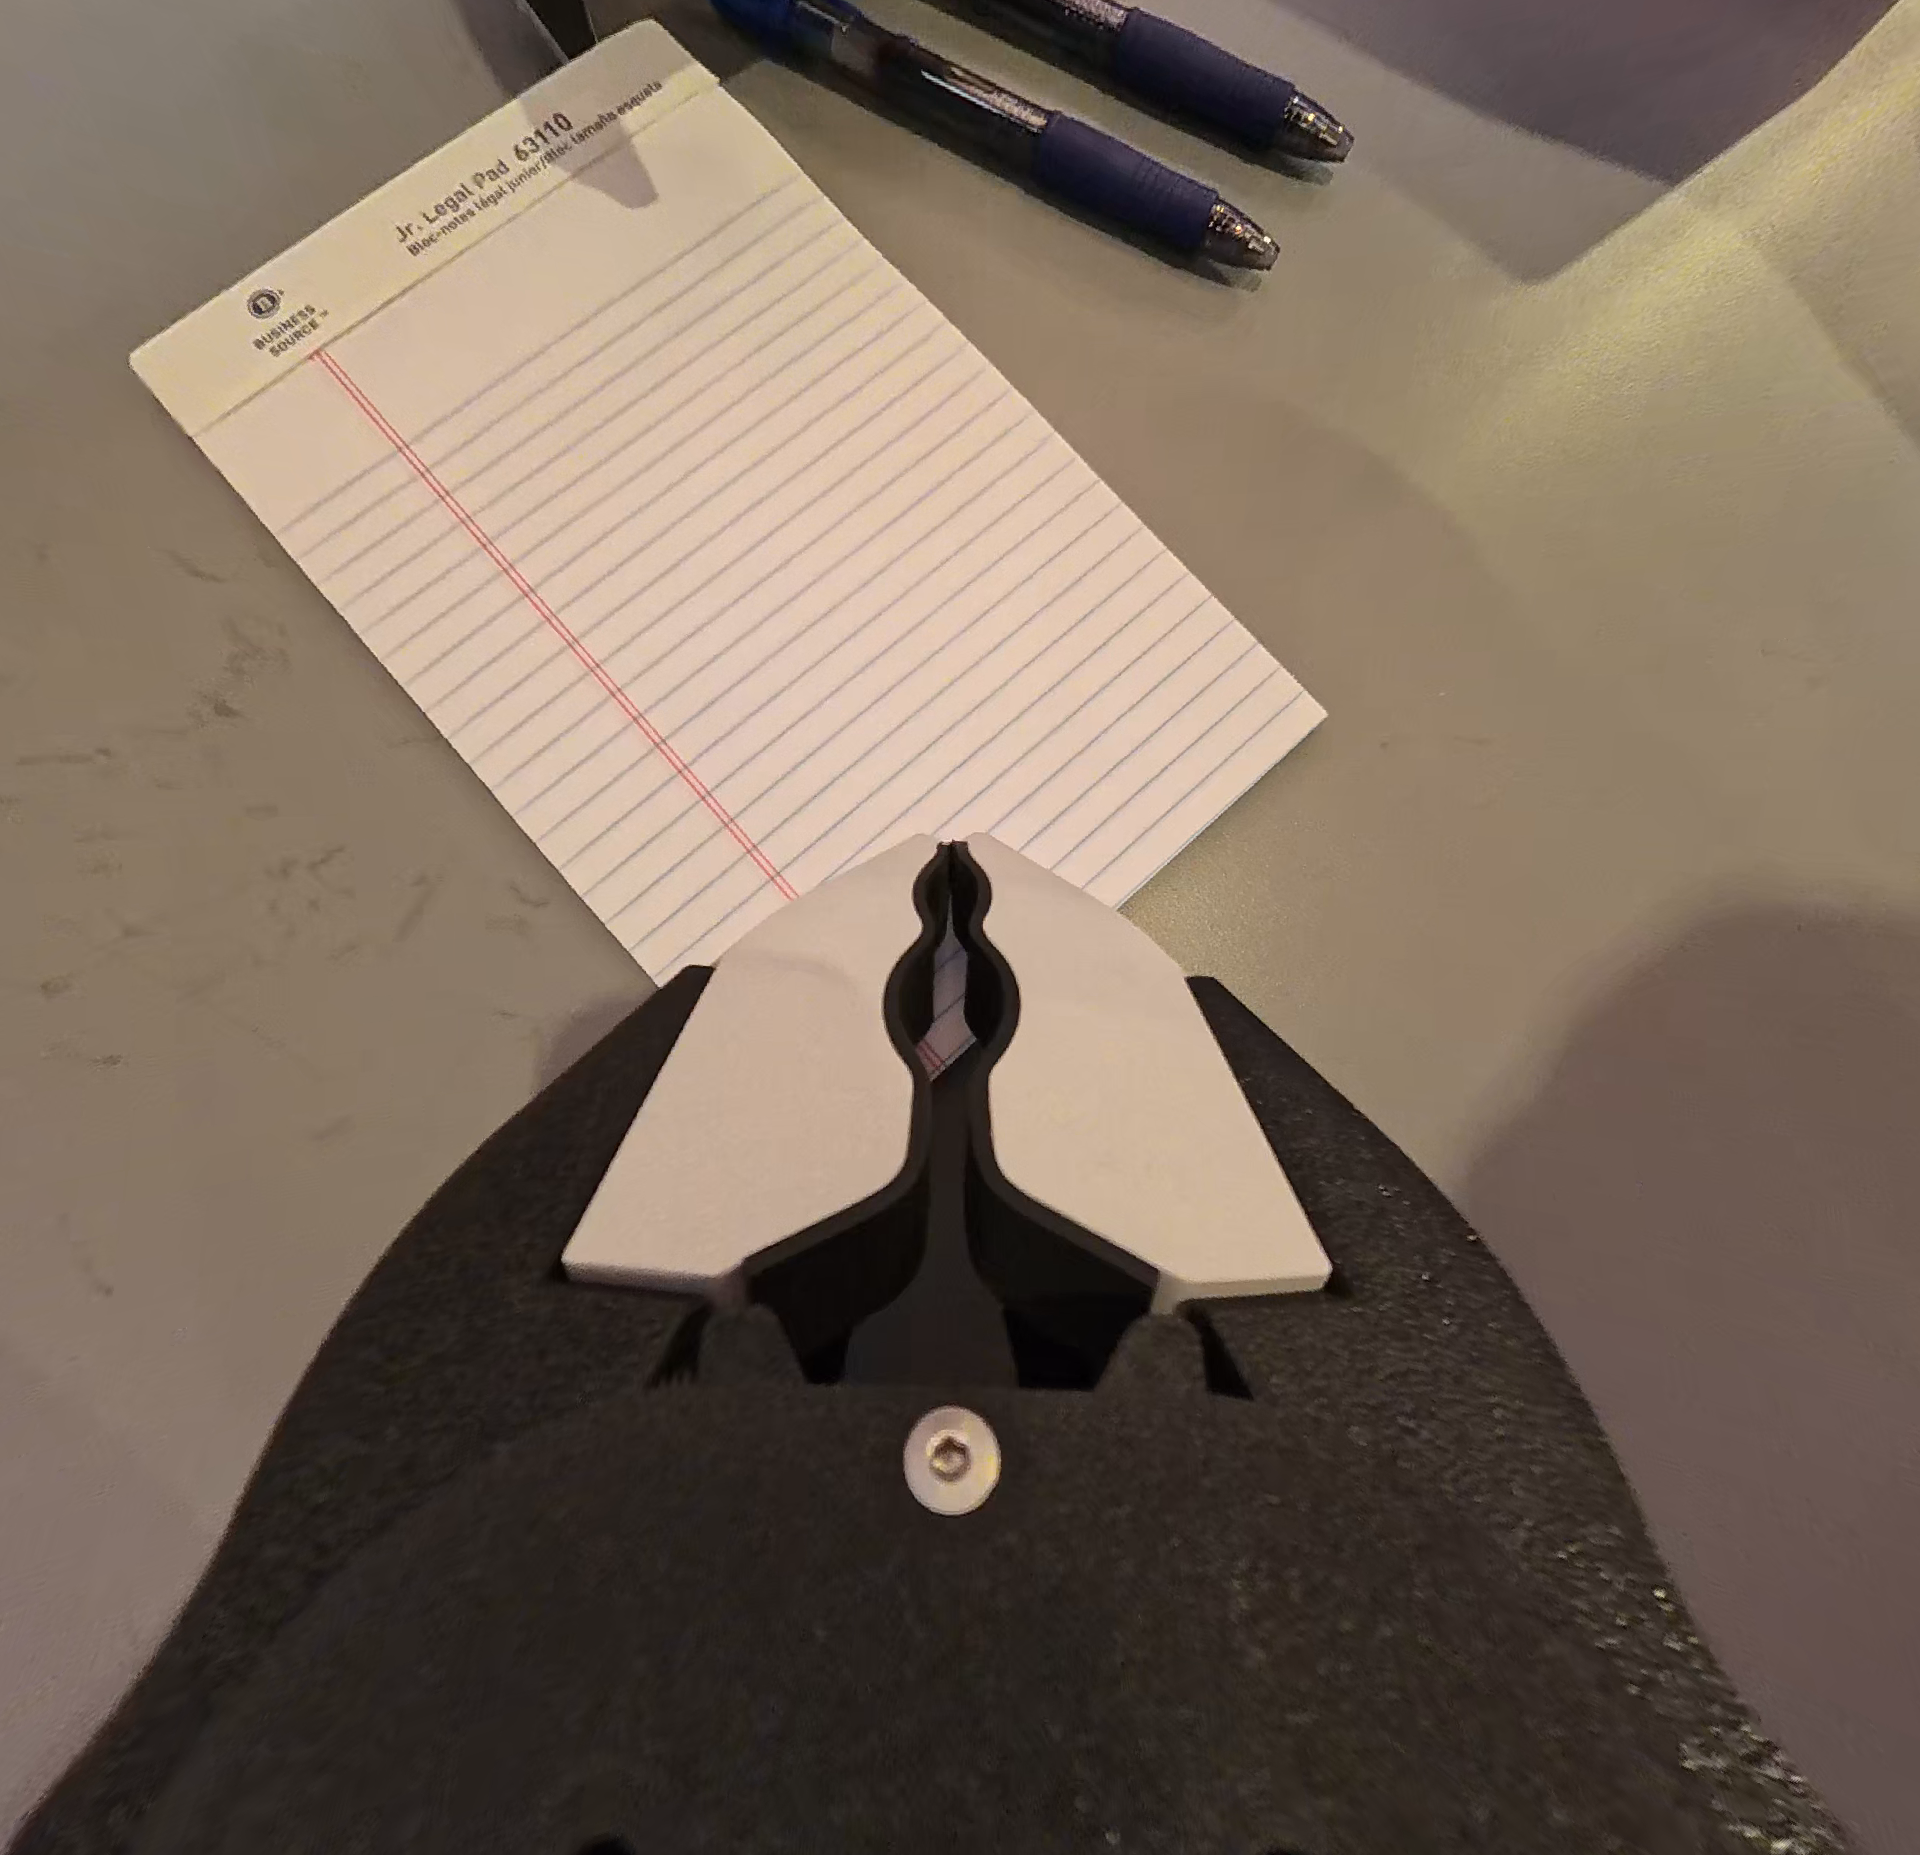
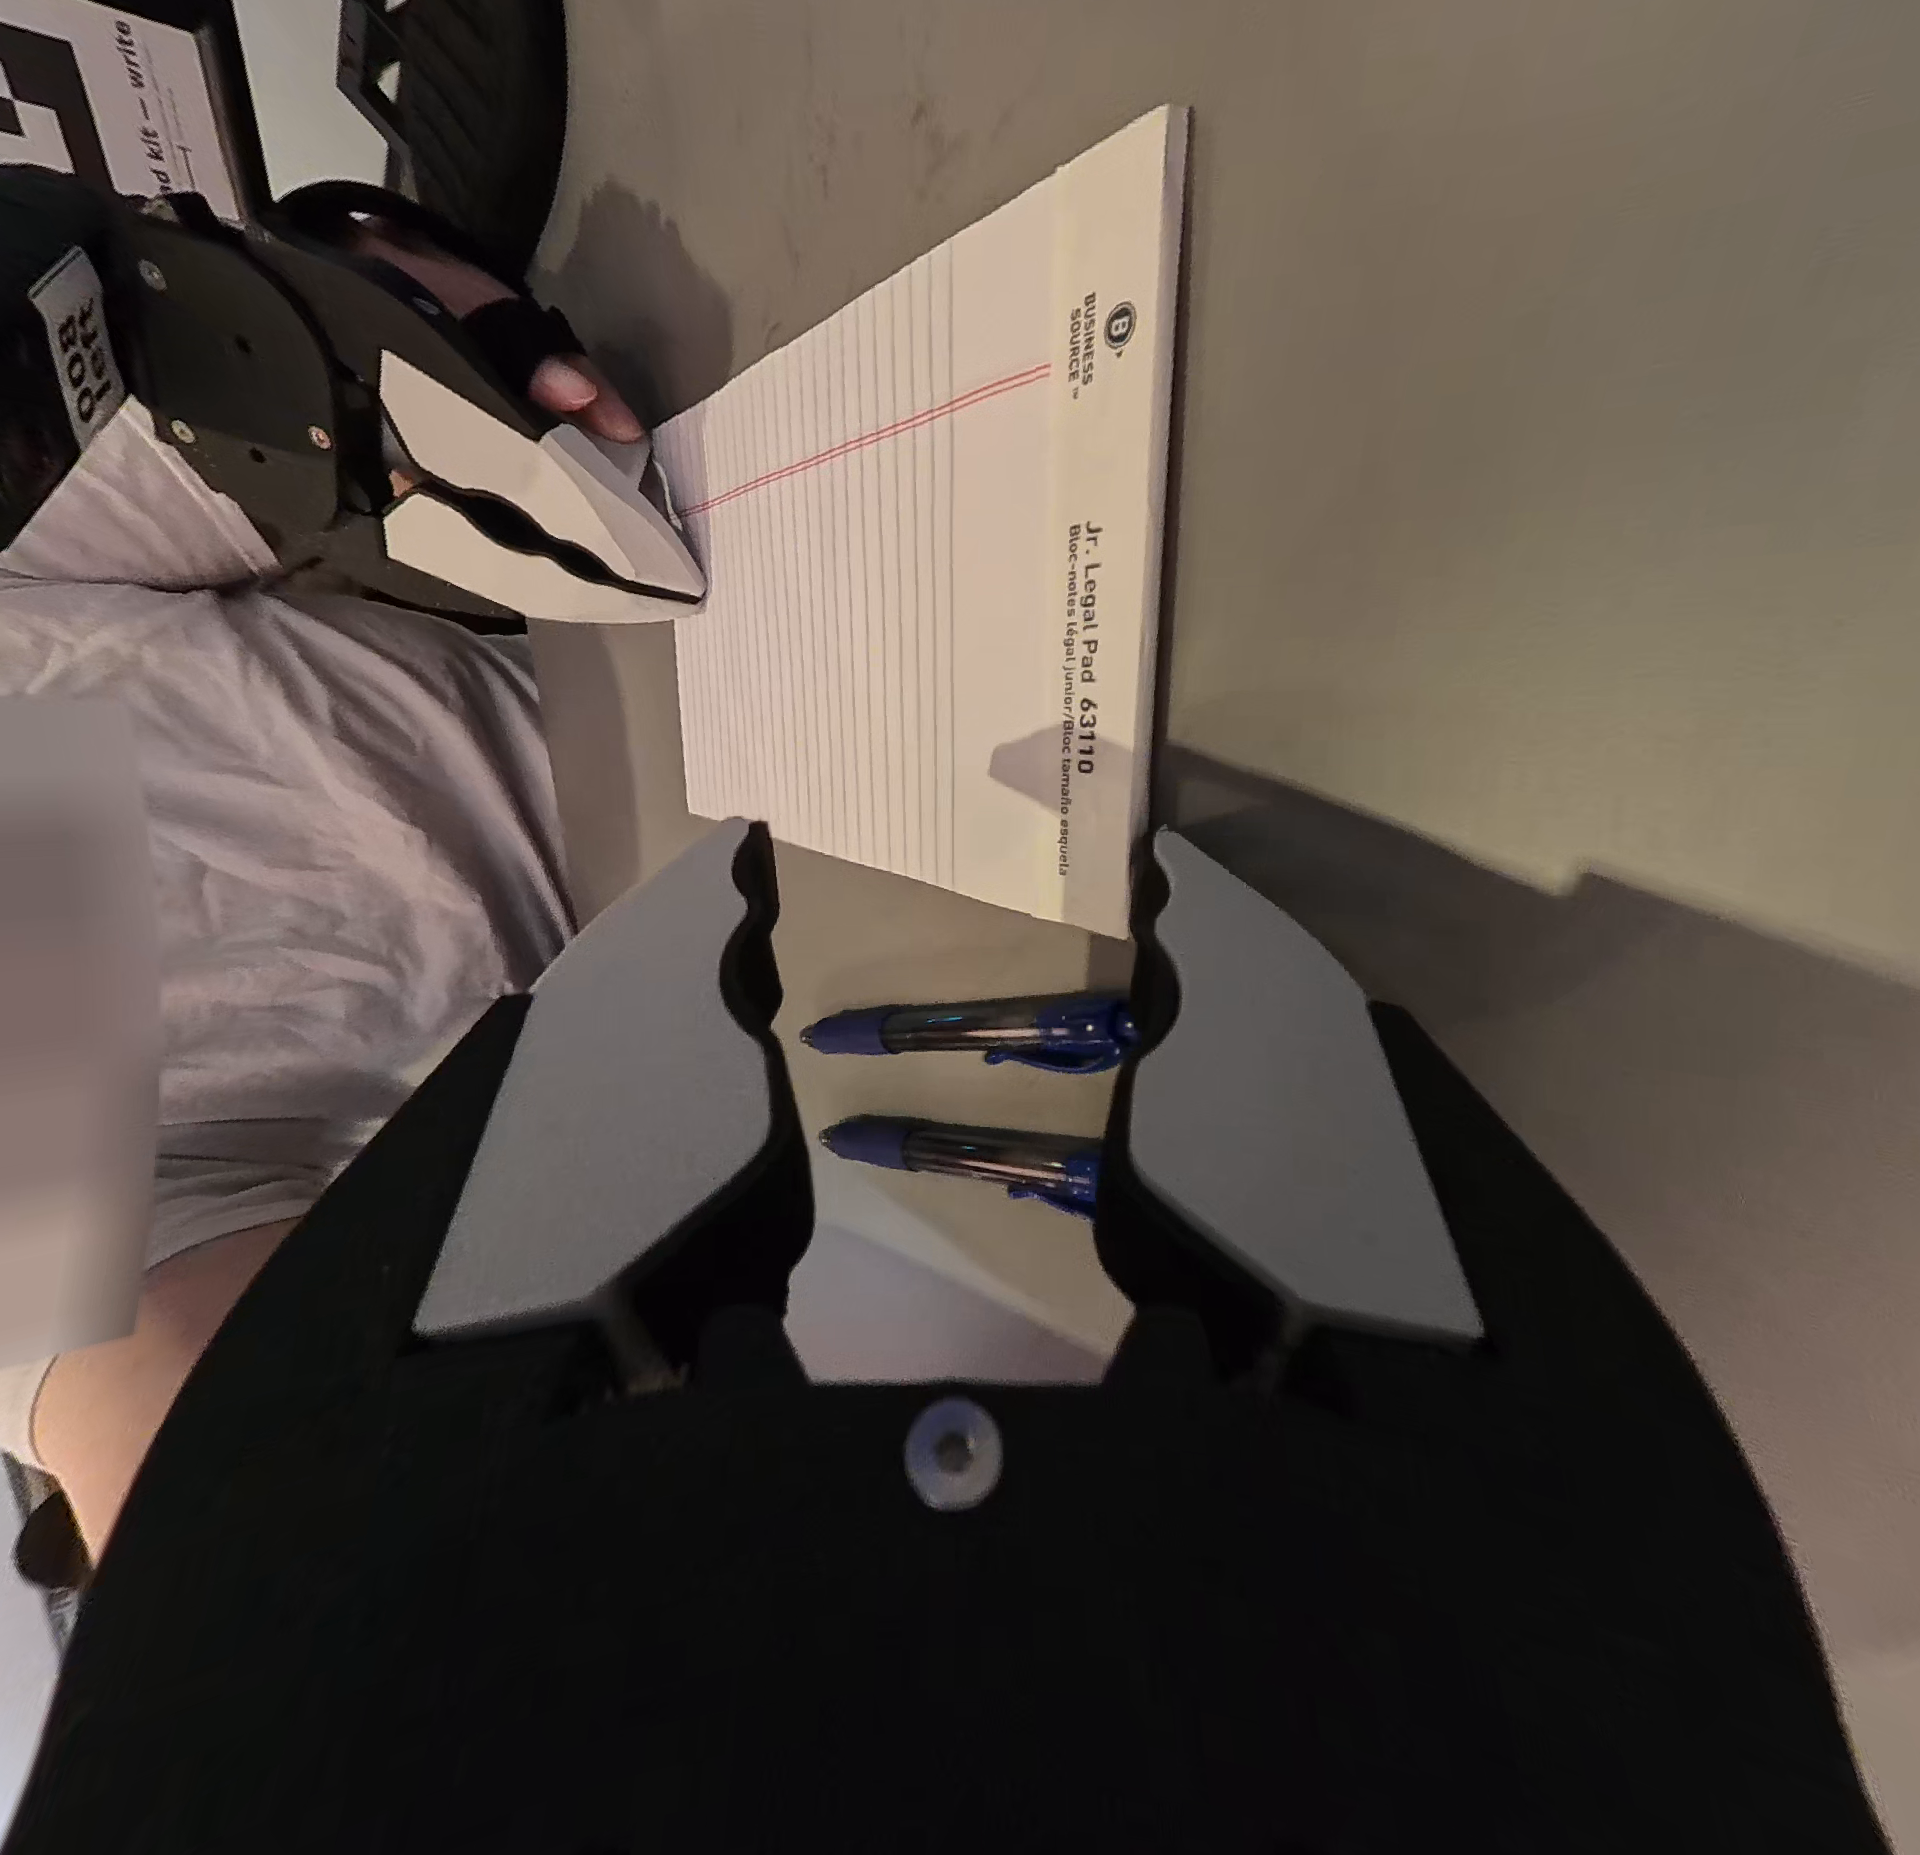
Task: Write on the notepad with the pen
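White lined pad (image 1: 717, 517) pinned at its near edge, blank; neither pen lifted.

Left gripper (image 1: 951, 849), jaws closed with nothing between them, presses its tips on the pad's bottom margin, probably to stop it sliding under a stroke. Right gripper (image 2: 951, 849) hangs spread wide over two blue pens (image 2: 966, 1026) lying side by side on the grey table (image 1: 1455, 662) just beside the pad, apparently lining up a grasp.

A grey, faintly mottled tabletop (image 1: 208, 818) fills the left wrist view. On it lies a white lined notepad (image 1: 727, 517) at centre, and two blue retractable pens (image 1: 977, 106) (image 1: 1081, 23) side by side at the upper right.
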The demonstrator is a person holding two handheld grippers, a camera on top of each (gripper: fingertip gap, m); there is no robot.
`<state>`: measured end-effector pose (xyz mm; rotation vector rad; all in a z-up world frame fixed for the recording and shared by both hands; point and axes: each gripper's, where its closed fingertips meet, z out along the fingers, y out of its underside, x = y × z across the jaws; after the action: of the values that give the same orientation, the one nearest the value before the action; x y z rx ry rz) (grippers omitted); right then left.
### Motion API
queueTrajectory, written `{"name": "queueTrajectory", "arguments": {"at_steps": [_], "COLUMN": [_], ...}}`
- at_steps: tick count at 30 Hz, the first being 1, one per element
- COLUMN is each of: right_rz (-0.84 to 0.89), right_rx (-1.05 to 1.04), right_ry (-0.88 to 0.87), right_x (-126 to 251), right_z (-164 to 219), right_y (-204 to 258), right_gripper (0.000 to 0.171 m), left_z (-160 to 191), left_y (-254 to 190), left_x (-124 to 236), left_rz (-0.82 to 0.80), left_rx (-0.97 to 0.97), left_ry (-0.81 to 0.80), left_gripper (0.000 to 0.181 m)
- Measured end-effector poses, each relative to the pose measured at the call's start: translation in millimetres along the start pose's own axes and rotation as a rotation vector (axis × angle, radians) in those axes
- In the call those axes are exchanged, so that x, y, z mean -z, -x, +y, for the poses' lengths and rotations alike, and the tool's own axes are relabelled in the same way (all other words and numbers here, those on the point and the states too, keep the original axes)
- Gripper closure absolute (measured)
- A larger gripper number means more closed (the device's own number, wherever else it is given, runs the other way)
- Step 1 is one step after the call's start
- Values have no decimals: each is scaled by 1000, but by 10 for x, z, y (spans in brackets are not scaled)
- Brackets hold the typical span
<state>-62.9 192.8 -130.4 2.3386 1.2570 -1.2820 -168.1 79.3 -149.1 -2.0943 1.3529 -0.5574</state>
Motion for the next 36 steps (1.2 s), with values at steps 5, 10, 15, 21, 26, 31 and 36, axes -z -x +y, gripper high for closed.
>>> {"name": "queueTrajectory", "arguments": {"at_steps": [5,10,15,21,26,31,36], "right_rz": [-60,-76,-143,-243,-210,-56,14], "right_rx": [-55,-85,-131,-192,-249,-161,-132], "right_ry": [-31,-63,-130,-157,-124,-17,42], "right_x": [37,32,105,136,64,-28,-52], "right_z": [19,0,-24,9,43,47,13], "right_y": [33,8,87,143,56,-14,-54], "right_gripper": [107,109,111,114,117,122,128], "left_z": [-1,-5,-4,-24,-24,-19,-18], "left_y": [-1,-3,-10,-25,-33,-41,-41], "left_x": [-1,-3,-2,-18,-21,-17,-15], "left_rz": [-20,-30,-40,-50,-50,-57,-75], "left_rx": [-25,-39,-57,-77,-90,-94,-103], "left_ry": [-23,-35,-46,-68,-69,-73,-80], "left_gripper": [181,181,181,181,181,181,181]}}
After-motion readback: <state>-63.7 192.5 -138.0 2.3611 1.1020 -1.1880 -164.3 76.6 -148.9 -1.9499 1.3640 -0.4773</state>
